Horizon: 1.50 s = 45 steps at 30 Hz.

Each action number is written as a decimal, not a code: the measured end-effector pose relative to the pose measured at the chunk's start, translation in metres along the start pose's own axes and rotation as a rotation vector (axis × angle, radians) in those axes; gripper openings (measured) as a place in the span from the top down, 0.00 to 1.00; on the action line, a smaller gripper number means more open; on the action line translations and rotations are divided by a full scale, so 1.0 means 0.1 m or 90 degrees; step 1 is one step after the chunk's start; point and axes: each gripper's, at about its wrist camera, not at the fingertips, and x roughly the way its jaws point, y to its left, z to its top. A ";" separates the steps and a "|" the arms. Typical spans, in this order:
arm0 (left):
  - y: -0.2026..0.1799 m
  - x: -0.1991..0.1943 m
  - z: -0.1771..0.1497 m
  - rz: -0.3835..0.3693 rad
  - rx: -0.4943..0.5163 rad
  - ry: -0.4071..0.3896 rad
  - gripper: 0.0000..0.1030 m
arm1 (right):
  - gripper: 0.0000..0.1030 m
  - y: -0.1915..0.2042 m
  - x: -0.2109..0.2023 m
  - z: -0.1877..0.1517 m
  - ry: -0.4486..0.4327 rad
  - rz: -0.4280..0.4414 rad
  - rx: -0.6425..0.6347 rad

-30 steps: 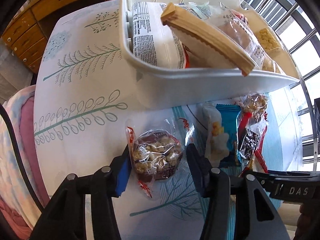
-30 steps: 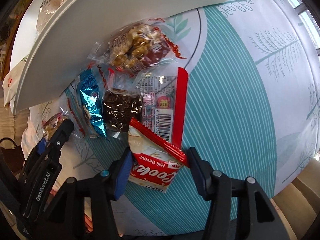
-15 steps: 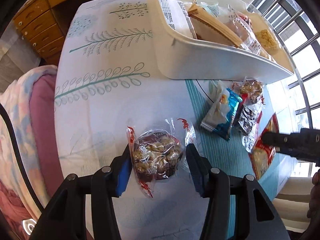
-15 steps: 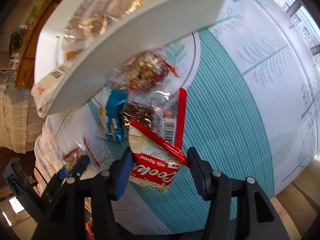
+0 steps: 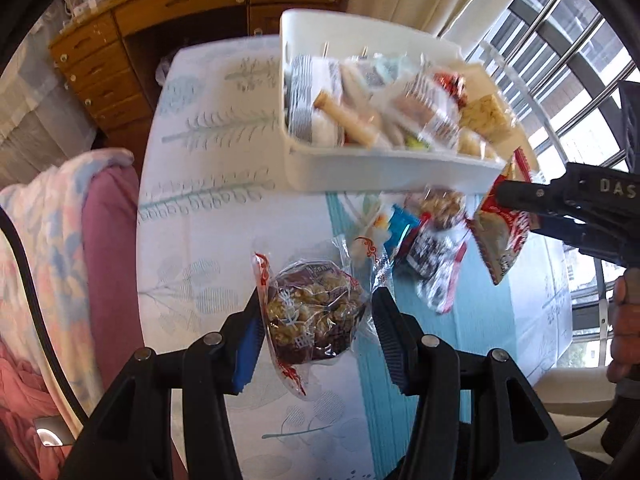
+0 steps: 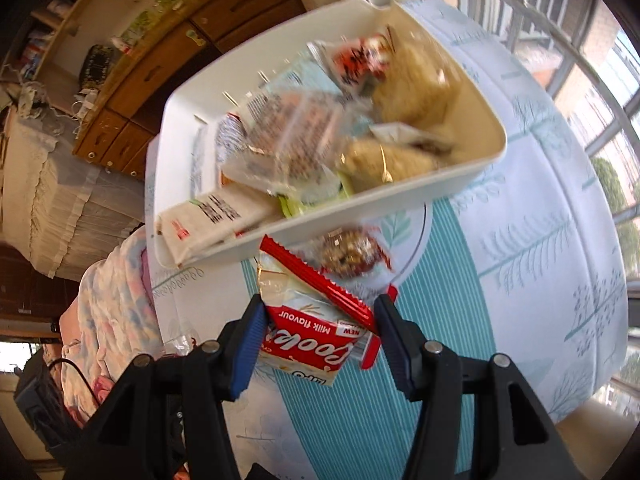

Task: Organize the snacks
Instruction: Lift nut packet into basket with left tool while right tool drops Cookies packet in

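Through the left camera I am gripping a nut cake in the left gripper above the table, three packets still lying loose, while through the right camera I am clamping a cookie pack in the right gripper short of the half-filled white bin.

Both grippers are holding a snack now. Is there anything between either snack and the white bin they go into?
Nothing visible blocks either path. The left gripper holds the nut-cluster pack and the right gripper holds the red milk-flavour packet, both clear of the table. The white bin lies ahead, open-topped but already crowded with snacks.
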 end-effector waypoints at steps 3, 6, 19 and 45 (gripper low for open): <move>-0.12 -0.18 0.15 0.002 -0.004 -0.035 0.51 | 0.46 0.02 -0.11 0.11 -0.028 0.008 -0.031; -0.22 -0.30 0.32 0.008 -0.007 -0.066 0.51 | 0.46 -0.02 -0.28 0.24 -0.061 0.009 -0.062; -0.58 -0.31 1.10 -0.005 -0.051 -0.163 0.51 | 0.46 -0.23 -0.53 0.68 -0.164 0.016 -0.171; -0.36 -0.32 1.05 -0.043 -0.097 -0.149 0.24 | 0.33 -0.13 -0.46 0.56 -0.174 -0.004 -0.211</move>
